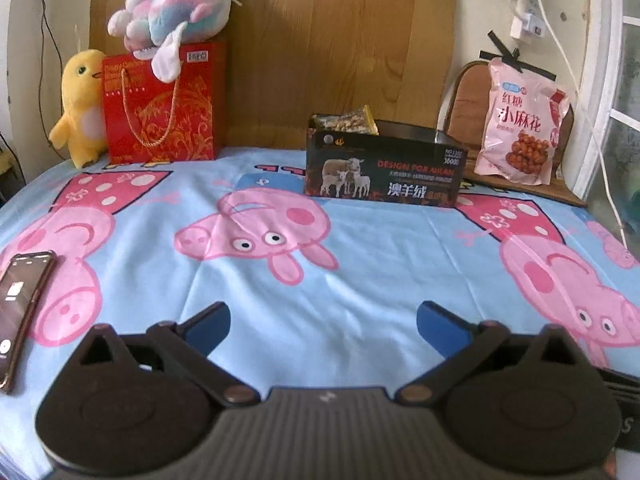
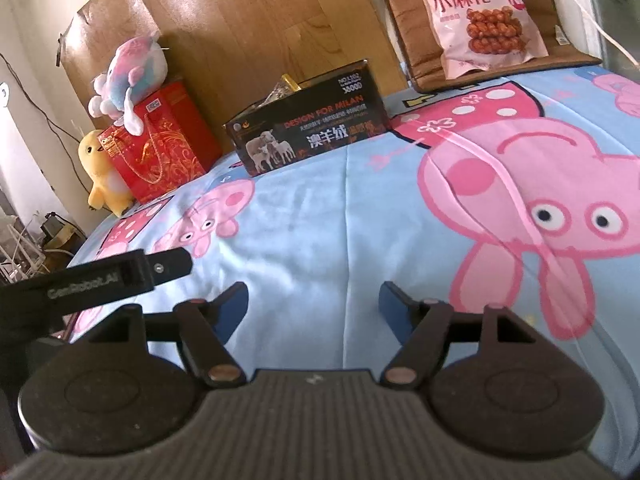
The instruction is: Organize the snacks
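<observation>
Snacks sit inside the open black box; left claw and right claw gape wide, empty.

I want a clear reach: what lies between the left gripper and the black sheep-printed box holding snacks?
Only bare blue pig-print sheet lies between the open left gripper and the black sheep-printed cardboard box, as the left wrist view shows.
</observation>
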Available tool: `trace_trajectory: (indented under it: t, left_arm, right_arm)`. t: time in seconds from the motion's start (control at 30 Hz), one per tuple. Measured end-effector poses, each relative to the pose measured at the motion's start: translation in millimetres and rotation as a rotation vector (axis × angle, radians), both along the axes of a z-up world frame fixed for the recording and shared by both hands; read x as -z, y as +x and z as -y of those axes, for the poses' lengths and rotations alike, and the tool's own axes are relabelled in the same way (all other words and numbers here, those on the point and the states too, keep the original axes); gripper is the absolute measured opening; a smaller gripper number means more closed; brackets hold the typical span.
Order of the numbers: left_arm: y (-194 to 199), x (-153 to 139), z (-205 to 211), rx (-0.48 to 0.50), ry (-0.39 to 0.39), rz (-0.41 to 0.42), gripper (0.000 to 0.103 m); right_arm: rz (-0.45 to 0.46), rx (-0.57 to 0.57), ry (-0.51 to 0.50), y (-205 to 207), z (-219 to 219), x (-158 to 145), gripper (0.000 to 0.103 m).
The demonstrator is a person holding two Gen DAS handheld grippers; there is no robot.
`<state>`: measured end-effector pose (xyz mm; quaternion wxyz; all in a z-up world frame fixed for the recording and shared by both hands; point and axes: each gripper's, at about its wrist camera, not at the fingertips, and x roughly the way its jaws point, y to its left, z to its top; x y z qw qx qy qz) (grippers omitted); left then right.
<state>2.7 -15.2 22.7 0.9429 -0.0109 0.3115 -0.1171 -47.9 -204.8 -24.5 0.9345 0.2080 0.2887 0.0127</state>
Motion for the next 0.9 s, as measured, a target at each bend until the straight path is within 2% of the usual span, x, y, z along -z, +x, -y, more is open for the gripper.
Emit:
trace_trajectory:
  t: [0.23, 0.4, 0.8, 0.9]
  left_arm:
    - [-19, -10, -2, -0.042, 0.040, 0.059, 0.103]
    - [-15, -7, 0, -0.048, 0.073, 0.032, 0.103]
    - [-23, -11, -1, -0.085, 0.120, 0.089, 0.103]
    - [-25, -13, -2, -0.112, 0.147, 0.124, 0.103]
  right_arm:
    - [0.012, 0.026, -0.005, -15, 1, -5, 0.079]
    - [0.016, 0.009, 0.010, -11, -2, -5, 0.079]
    - [0.074, 0.052, 0.024, -18, 0, -15, 0.079]
    - [0.082, 0.054, 0.022, -19, -1, -16, 0.079]
